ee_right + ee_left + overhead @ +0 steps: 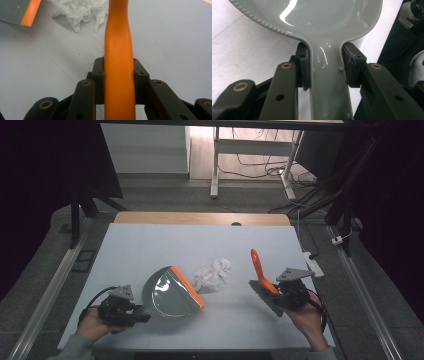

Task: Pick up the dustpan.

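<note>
Left tongs (142, 312) clamp dustpan (170, 292), right tongs (277, 292) clamp brush (262, 275); bare table (150, 250) surrounds tissue (214, 274).

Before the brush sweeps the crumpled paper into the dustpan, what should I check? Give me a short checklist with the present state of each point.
1. Left gripper closed on dustpan handle: ok.
2. Right gripper closed on brush handle: ok.
3. Crumpled paper lies between dustpan and brush: ok.
4. Dustpan's orange edge faces the paper: ok.
5. Orange edge flat on the table: cannot tell.
6. Brush bristles touching the table: cannot tell.
</note>
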`<state>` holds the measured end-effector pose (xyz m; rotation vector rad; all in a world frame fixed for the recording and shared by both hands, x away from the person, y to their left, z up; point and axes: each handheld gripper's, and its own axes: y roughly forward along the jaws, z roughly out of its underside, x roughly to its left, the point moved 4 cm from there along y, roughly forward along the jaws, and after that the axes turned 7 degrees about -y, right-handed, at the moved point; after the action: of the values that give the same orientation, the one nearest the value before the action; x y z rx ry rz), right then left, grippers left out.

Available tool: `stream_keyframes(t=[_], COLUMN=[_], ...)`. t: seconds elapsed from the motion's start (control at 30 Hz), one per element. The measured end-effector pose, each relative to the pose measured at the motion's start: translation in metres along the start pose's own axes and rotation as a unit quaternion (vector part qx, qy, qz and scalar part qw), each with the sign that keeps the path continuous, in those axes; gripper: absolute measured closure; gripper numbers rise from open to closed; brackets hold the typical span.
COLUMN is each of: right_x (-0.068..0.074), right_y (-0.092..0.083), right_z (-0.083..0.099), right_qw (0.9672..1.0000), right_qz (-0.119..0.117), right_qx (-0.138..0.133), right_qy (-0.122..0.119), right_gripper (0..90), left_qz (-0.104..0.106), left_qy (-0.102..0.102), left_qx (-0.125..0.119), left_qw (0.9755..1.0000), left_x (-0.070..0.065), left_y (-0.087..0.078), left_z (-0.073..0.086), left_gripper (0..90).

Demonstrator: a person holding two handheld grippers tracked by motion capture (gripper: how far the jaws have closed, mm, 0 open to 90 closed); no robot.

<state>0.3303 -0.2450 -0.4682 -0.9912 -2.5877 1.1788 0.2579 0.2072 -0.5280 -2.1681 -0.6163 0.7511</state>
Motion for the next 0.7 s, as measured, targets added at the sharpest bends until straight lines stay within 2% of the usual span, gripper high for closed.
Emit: stream_keyframes(t=[0.17,0.33,0.7], right_x=[0.002,0.003,0.001], right_y=[0.002,0.003,0.008], right_z=[-0.001,-0.003,-0.008], right_qw=[1.0,1.0,1.0], right_qz=[-0.001,-0.002,0.0], right_qx=[0.003,0.001,-0.004], right_qy=[-0.001,-0.003,0.003], right_gripper=[69.9,69.9,69.9], left_qz=[0.006,0.006,0.01], left_qy=[0.0,-0.009,-0.011], left_qx=[0.014,0.026,0.038], left_qw=[0.9999,0.9996,0.9992], left_x=[-0.001,0.003,0.005], left_y=[0.006,0.009,0.012], left_z=[0.0,0.003,0.005], left_gripper=[61.7,61.7,61.7])
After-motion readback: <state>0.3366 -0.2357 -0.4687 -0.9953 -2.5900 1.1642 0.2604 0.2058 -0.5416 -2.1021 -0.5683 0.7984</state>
